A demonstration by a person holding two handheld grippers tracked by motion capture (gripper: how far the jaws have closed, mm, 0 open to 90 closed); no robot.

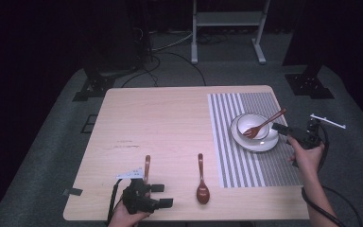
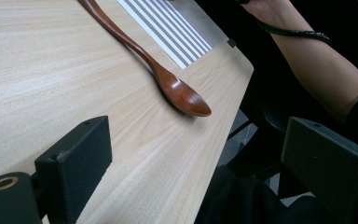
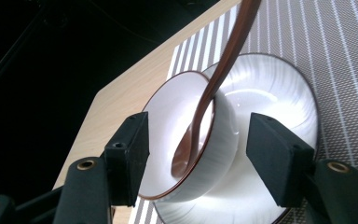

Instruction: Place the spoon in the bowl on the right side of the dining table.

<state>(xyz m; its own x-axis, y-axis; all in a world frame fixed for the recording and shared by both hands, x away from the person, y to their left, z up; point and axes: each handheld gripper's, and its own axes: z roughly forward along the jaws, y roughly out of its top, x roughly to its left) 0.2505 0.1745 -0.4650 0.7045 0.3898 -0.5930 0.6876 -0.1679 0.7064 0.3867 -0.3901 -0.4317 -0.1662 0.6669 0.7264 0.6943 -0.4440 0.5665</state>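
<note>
My right gripper (image 1: 283,128), jaws apart, sits right of the bowl (image 3: 186,140); my left gripper (image 1: 163,195), released, near-left of the spoon (image 2: 168,79).

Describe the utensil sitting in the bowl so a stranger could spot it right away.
Start at the striped mat on the table's right half, where a white bowl sits on a plate. The fork leans in it, handle out over the rim. Unlike the spoon, it's off the bare wood.
</note>
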